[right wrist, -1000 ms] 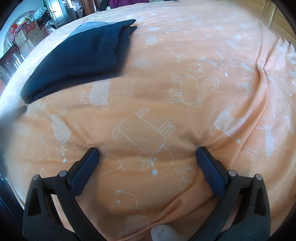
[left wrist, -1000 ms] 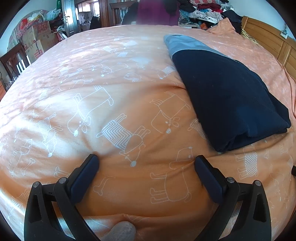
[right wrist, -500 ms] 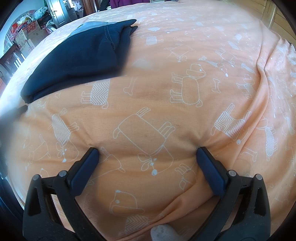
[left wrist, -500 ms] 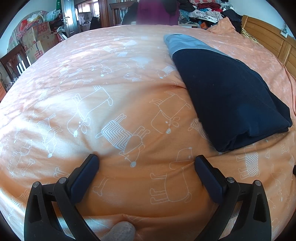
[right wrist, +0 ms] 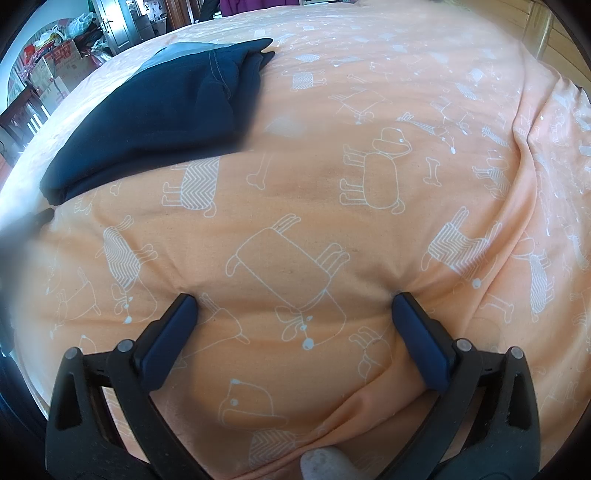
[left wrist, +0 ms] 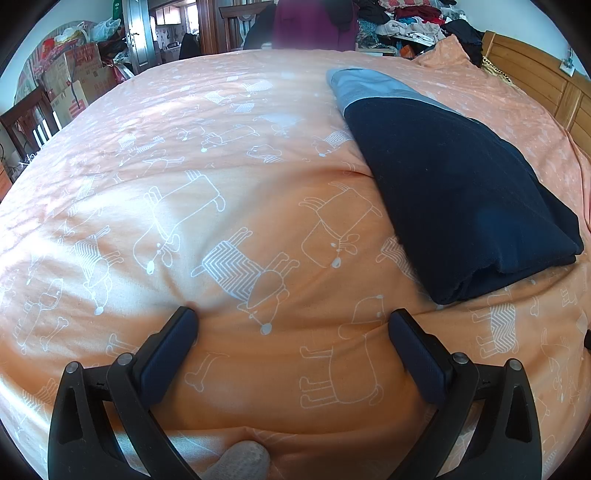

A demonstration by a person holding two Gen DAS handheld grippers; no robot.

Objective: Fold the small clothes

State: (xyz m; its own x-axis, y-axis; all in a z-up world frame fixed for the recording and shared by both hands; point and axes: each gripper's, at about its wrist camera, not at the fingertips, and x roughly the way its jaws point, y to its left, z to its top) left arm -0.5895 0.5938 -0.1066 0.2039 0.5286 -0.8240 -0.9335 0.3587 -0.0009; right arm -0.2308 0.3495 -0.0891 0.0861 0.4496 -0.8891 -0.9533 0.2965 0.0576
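Folded navy garment [left wrist: 454,195], with a grey-blue band at its far end, is lying flat on the bed, on an orange duvet [left wrist: 229,177] printed with white outline dogs. In the left wrist view it is sitting ahead and to the right of the claw; in the right wrist view [right wrist: 159,122] it is sitting ahead and to the left, its near folded edge showing stacked layers.

Surroundings: a wooden headboard [left wrist: 535,81] is running along the right edge; a heap of mixed clothes [left wrist: 406,18] is piling up beyond the bed's far end; cardboard boxes [left wrist: 74,81] and a dark wooden chair [left wrist: 26,122] are standing at the far left. Nothing is lying between either claw and the garment except bare duvet.

Left claw [left wrist: 291,321]: jaws are standing wide apart, holding nothing, both tips pressing into the duvet, near the garment's front corner but apart from it.

Right claw [right wrist: 295,306]: jaws are likewise spread wide and empty, tips denting the duvet, well apart from the garment.

Hard to make out: a blurred dark shape is intruding at the left edge of the right wrist view; a grey rounded object at the bottom centre of each view is cut off.
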